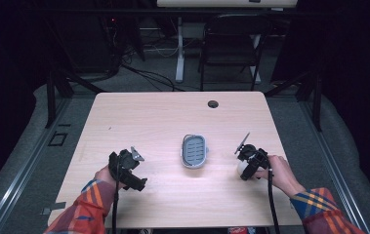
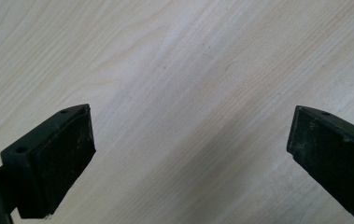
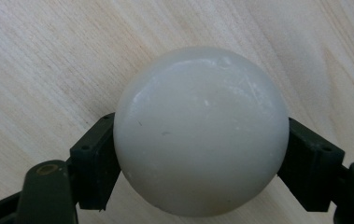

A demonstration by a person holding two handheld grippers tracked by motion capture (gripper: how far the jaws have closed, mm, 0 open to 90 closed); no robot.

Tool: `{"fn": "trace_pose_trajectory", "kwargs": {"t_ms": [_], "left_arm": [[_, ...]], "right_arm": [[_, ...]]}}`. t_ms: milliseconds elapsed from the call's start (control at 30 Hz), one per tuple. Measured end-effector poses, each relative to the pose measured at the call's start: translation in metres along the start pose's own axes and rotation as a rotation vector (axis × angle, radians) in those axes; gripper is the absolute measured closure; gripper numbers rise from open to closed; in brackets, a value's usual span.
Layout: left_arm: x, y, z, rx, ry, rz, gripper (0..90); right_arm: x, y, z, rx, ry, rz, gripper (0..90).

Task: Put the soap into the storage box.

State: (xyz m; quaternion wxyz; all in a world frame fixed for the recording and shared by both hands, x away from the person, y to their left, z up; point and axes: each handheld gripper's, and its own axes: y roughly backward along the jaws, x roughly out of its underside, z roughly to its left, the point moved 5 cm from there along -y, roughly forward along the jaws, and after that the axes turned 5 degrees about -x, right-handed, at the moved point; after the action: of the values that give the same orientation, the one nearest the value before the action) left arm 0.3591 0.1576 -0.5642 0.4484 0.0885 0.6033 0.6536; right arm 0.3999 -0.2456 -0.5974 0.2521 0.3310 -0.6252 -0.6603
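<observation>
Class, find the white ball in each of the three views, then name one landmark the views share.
High view: white ball lower right, under the right tool.
Left gripper view: not here.
Right gripper view: ball central, clamped between both jaws.
Shared landmark: pale wooden table.

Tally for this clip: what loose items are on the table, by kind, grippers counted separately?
White rounded object, maybe a soap bar or ball, clamped in the right gripper: 1
Grey oval dish with a slotted insert, at mid-table: 1
Grippers, the left gripper open over bare wood: 2
Total: 2 items, 2 grippers
</observation>
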Motion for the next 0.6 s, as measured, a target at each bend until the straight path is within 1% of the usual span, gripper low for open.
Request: {"fn": "trace_pose_trajectory", "kwargs": {"t_ms": [33, 100, 167, 267, 333, 467, 500, 567, 600], "left_arm": [[0.0, 0.0, 0.0, 0.0, 0.0, -0.001, 0.8], [0.0, 0.0, 0.0, 0.002, -0.001, 0.0, 0.8], [0.0, 0.0, 0.0, 0.001, -0.001, -0.001, 0.8], [0.0, 0.0, 0.0, 0.003, -0.002, 0.001, 0.9], [0.0, 0.0, -0.001, 0.009, -0.003, 0.005, 0.8], [0.0, 0.0, -0.001, 0.008, -0.003, 0.0, 0.9], [0.0, 0.001, -0.001, 0.002, -0.004, -0.003, 0.8], [0.0, 0.001, -0.001, 0.002, -0.003, -0.004, 0.9], [0.0, 0.001, -0.001, 0.003, -0.004, -0.003, 0.8]], "right_arm": [[0.0, 0.001, 0.0, 0.01, 0.003, 0.007, 23.1], [0.0, 0.001, 0.0, 0.011, 0.003, 0.009, 23.2], [0.0, 0.003, 0.001, 0.018, 0.019, 0.019, 23.2], [-0.001, 0.006, 0.003, 0.013, 0.017, -0.011, 23.2], [-0.001, 0.009, 0.002, 0.025, 0.025, -0.012, 23.3], [0.0, 0.01, 0.002, 0.02, 0.012, -0.019, 23.3], [0.001, 0.012, 0.002, 0.024, 0.027, 0.001, 23.2], [0.001, 0.012, 0.002, 0.03, 0.022, -0.007, 23.3], [0.001, 0.013, 0.002, 0.026, 0.026, -0.004, 23.3]]}}
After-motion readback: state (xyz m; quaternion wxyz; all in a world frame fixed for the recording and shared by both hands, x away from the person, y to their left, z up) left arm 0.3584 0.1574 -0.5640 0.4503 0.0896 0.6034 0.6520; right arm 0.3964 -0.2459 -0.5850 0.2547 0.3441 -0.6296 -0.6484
